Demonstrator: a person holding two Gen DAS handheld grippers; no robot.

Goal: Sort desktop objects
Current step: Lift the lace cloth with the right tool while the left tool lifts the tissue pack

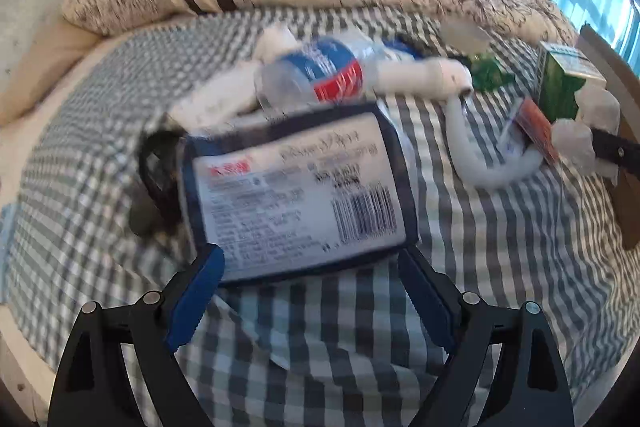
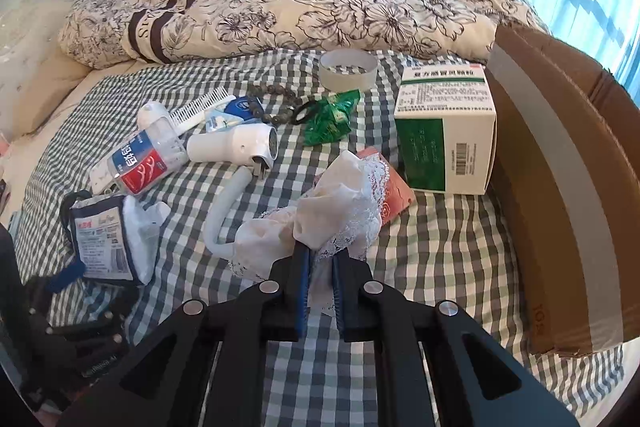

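The things to be sorted lie scattered on a bed with a checked sheet (image 2: 440,267), and the cardboard box (image 2: 560,187) along its right edge serves here as the landmark.

The right gripper (image 2: 320,267) is clamped on a white lace-trimmed cloth (image 2: 340,203), its blue pads pressed close with the fabric bunched between them. The cloth hangs near the box, just in front of a green-and-white medicine carton (image 2: 444,131) that stands against the box's side, and it partly covers a small reddish packet (image 2: 396,195). The likely step is carrying the cloth to the box. To do it well, the person should lift high enough that the trailing lace clears the carton and the packet, then cross the box wall before releasing; a soft cloth can snag or drag lighter things with it.

The left gripper (image 1: 312,291) is far from the box, its fingers spread wide on either side of the near edge of a blue-edged tissue pack (image 1: 296,187), not yet closed on it. That view is blurred. Beyond the pack, toward the box, lie a clear bottle (image 1: 316,75) with a blue and red label and a white hose (image 1: 480,155). Closing squarely across the pack's width would keep the slippery wrapper from twisting out.
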